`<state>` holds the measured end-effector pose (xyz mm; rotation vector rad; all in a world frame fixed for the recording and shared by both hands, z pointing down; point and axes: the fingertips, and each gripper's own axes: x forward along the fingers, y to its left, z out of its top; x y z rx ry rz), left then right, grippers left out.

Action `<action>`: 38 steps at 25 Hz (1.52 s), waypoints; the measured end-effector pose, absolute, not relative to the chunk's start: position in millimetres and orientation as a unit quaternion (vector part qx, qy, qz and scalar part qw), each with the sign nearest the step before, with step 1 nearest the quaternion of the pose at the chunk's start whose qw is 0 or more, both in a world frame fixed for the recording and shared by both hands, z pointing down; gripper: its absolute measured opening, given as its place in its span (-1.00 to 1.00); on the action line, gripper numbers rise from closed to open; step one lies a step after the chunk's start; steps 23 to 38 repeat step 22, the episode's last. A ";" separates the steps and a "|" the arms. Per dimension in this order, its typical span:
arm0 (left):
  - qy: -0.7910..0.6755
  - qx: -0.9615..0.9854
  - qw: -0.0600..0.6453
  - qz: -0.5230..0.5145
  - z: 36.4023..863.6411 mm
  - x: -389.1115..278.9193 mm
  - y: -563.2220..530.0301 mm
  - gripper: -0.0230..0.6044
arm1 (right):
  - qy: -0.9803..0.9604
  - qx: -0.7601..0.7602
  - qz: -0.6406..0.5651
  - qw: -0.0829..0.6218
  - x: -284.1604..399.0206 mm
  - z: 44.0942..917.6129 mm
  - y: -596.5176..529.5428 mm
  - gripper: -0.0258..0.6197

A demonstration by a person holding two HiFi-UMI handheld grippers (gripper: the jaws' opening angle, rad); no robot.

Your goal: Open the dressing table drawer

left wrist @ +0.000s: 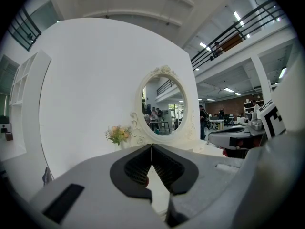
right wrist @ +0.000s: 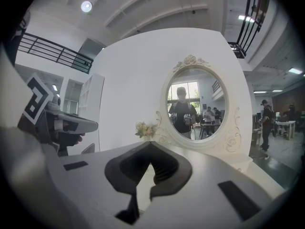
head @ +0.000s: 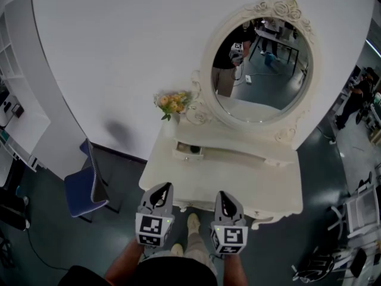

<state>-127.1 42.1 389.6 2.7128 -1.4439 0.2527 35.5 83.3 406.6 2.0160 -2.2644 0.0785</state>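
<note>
At six o'clock below the counter (head: 238,180), left hand-held gripper (head: 163,187) and right hand-held gripper (head: 224,195) are both closed, empty; the drawer (head: 190,151) at twelve o'clock seems ajar.

You hold the left gripper (head: 162,188) and right gripper (head: 224,195) side by side, pointing forward, jaws closed, empty.

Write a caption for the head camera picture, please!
The left gripper and right gripper, both shut, at the front edge of a white dressing table with an oval mirror and flowers.
</note>
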 end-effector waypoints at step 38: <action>-0.469 0.879 0.028 0.088 393.9 -127.1 33.3 -0.91 | -0.751 0.657 0.027 0.054 33.6 411.6 72.2 -0.93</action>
